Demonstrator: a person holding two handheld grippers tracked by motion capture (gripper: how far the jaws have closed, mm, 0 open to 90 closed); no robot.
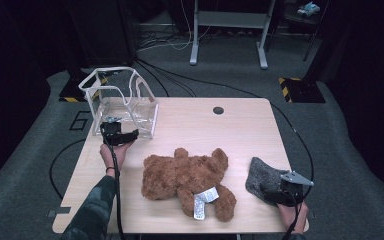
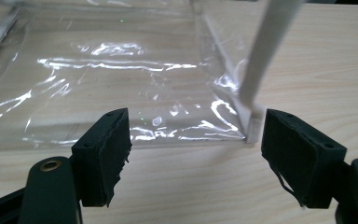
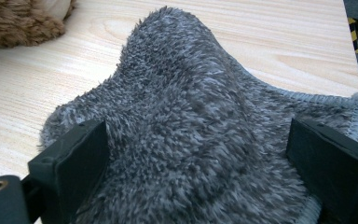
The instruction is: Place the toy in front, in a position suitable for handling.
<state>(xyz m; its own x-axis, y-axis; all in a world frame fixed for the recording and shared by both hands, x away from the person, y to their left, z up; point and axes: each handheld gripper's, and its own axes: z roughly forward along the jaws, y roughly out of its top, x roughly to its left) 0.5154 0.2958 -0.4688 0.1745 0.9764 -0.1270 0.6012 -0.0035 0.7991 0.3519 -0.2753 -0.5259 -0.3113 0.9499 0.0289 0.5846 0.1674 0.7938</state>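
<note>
A clear plastic bag with white trim (image 1: pixel 122 100) stands open-topped at the table's far left. My left gripper (image 1: pixel 132 134) hovers just in front of its near corner, jaws pointing at it. In the left gripper view the gripper (image 2: pixel 196 149) is open, with the bag's wall (image 2: pixel 121 70) and a white strap (image 2: pixel 268 51) beyond the pads and nothing between them. A brown teddy bear (image 1: pixel 185 177) lies in the middle of the table. At the near right lies a grey fuzzy cloth (image 1: pixel 260 177). My right gripper (image 1: pixel 272 191) is open and straddles the humped cloth (image 3: pixel 191 93).
The wooden table (image 1: pixel 240 130) has a round cable hole (image 1: pixel 218 110) near its far edge. The cloth lies close to the table's right edge. A corner of the teddy bear (image 3: pixel 18 18) shows left of the cloth. Cables and a white desk frame (image 1: pixel 227 20) stand on the floor behind.
</note>
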